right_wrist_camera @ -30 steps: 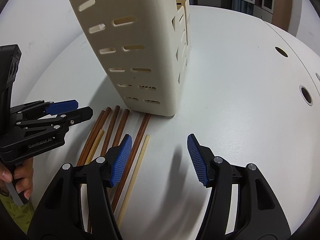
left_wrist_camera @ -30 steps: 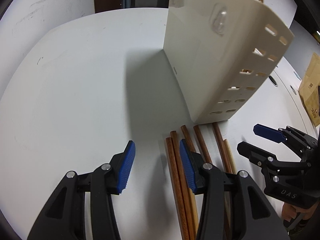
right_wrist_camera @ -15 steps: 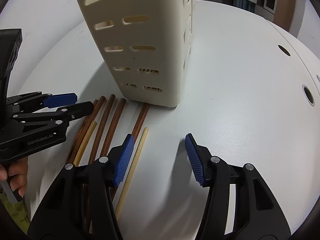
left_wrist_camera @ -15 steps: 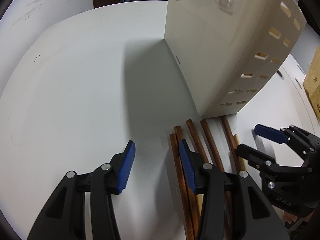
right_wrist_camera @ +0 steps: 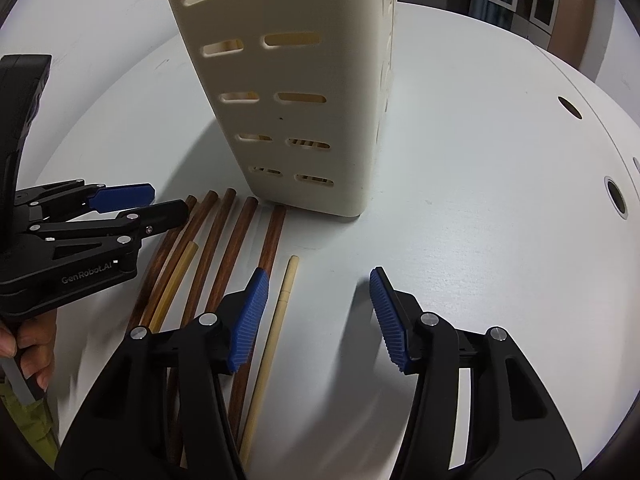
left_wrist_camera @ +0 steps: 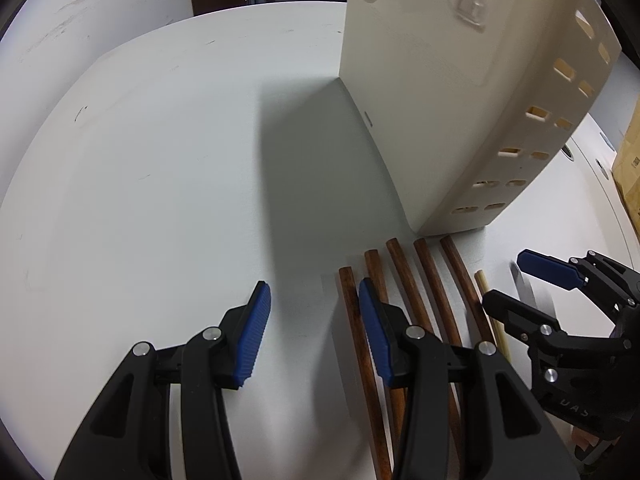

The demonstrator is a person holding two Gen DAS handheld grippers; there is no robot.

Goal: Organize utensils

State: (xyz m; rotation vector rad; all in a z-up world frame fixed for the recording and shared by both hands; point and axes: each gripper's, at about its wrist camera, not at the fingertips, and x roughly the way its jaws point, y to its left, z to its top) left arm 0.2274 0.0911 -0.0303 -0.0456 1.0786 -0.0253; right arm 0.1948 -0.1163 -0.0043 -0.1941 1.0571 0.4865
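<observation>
A tall cream slotted utensil holder (left_wrist_camera: pixel 440 120) (right_wrist_camera: pixel 300 100) stands upright on the white table. Several dark brown chopsticks (left_wrist_camera: pixel 404 276) (right_wrist_camera: pixel 240 240) lie side by side in front of its base, with a yellowish one (right_wrist_camera: pixel 180 272) among them and a pale one (right_wrist_camera: pixel 286 284) (left_wrist_camera: pixel 486 292) on their right. My left gripper (left_wrist_camera: pixel 314 320) (right_wrist_camera: pixel 156 202) hovers open over bare table, its right finger above the leftmost brown sticks. My right gripper (right_wrist_camera: pixel 318 308) (left_wrist_camera: pixel 520 284) is open too. The pale chopstick runs just inside its left pad, untouched.
The round white table (left_wrist_camera: pixel 160 160) has cable holes (right_wrist_camera: pixel 616 200) on its right side. A cardboard box (left_wrist_camera: pixel 630 160) sits at the far right edge. A person's hand (right_wrist_camera: pixel 32 344) holds the left gripper's handle.
The holder has grown larger and nearer in both views. My right gripper's jaws have narrowed slightly. The chopsticks lie where they were.
</observation>
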